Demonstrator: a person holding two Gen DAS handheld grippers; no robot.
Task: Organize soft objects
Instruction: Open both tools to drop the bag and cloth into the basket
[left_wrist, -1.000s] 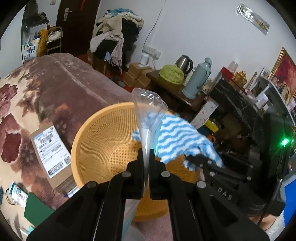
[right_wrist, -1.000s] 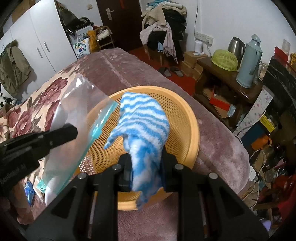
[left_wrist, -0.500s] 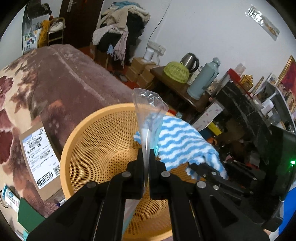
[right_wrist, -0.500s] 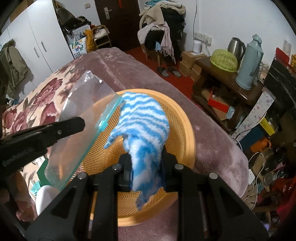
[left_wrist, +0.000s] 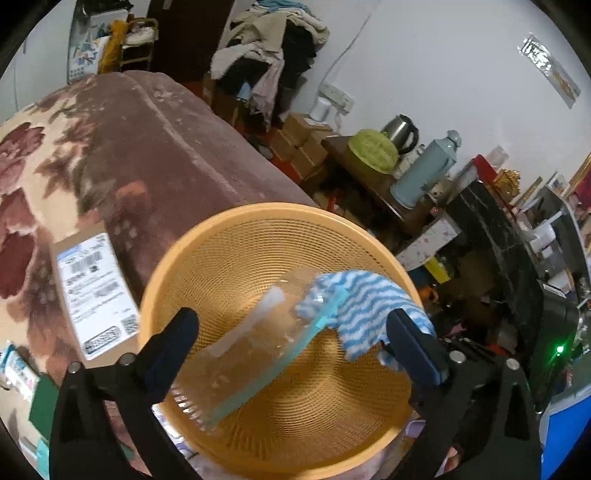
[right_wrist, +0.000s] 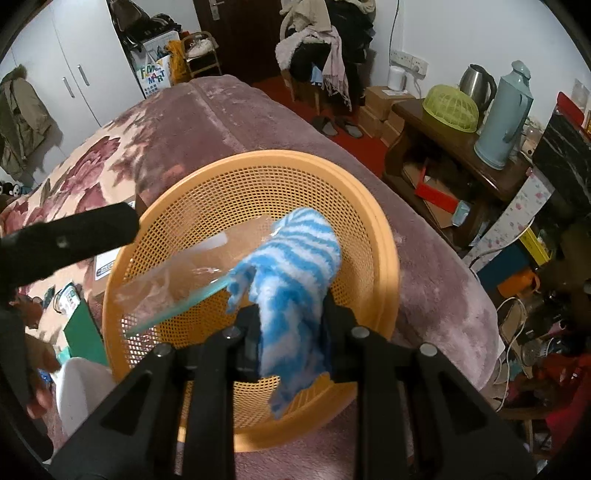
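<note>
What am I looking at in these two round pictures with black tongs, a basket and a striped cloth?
There is no robot here: a person holds a two-finger gripper in each hand, and each gripper carries a wide-angle camera looking along its fingers. So each picture is one gripper's own view.

In the left view, the left gripper has its jaws opening wide; a clear bag hangs loose between them over the basket, touched by neither finger.

In the right view, the right gripper has the blue-and-white striped cloth between its fingers, and its jaws are opening too. The cloth's top meets the bag's mouth.

The basket sits on a bed with a floral blanket. A labelled box lies beside the basket.
</note>
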